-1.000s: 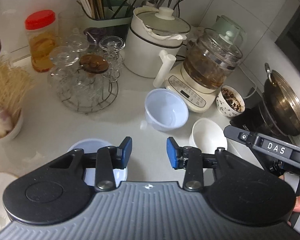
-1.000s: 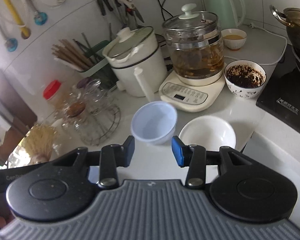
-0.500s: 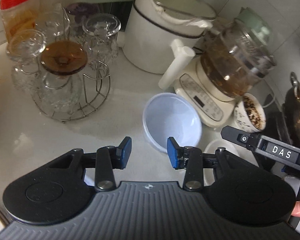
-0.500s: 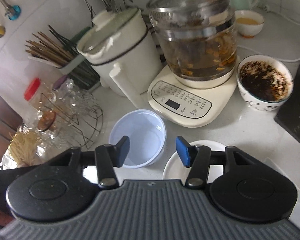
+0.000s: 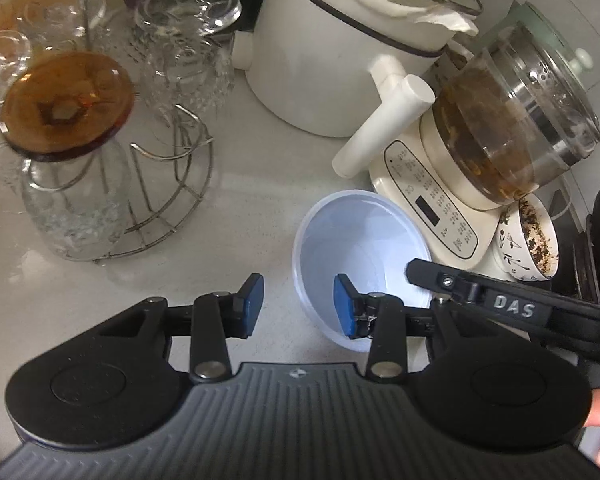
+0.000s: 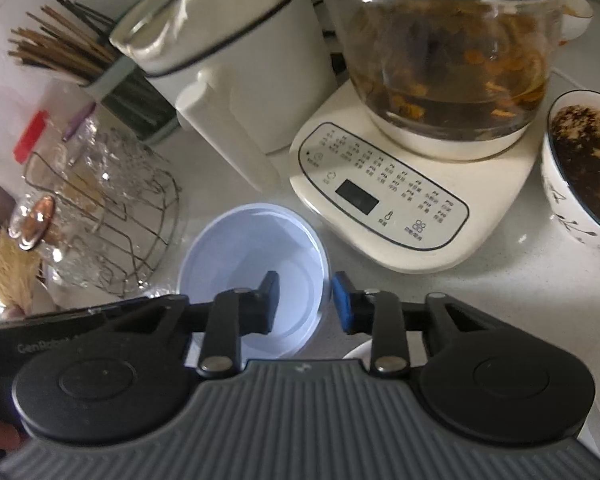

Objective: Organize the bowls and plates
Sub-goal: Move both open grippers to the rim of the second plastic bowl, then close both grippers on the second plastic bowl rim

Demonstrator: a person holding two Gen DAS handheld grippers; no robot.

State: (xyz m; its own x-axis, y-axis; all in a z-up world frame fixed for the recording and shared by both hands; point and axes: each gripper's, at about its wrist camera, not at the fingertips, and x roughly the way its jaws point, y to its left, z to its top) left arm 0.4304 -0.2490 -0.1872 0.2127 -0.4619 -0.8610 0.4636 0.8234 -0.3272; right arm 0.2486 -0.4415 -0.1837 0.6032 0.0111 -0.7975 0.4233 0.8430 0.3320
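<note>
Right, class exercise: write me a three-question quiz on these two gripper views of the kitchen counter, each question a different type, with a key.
1. True or false: the left hand-held gripper is shut on the pale blue bowl.
2. Multiple choice: what stands directly behind the pale blue bowl in the right wrist view? A) a red-lidded jar B) the cream kettle base C) a frying pan
3. Fill in: each hand-held gripper straddles the bowl's rim, the right hand-held gripper with one finger inside and one ____.

Key: 1 false, both are open; 2 B; 3 outside.
</note>
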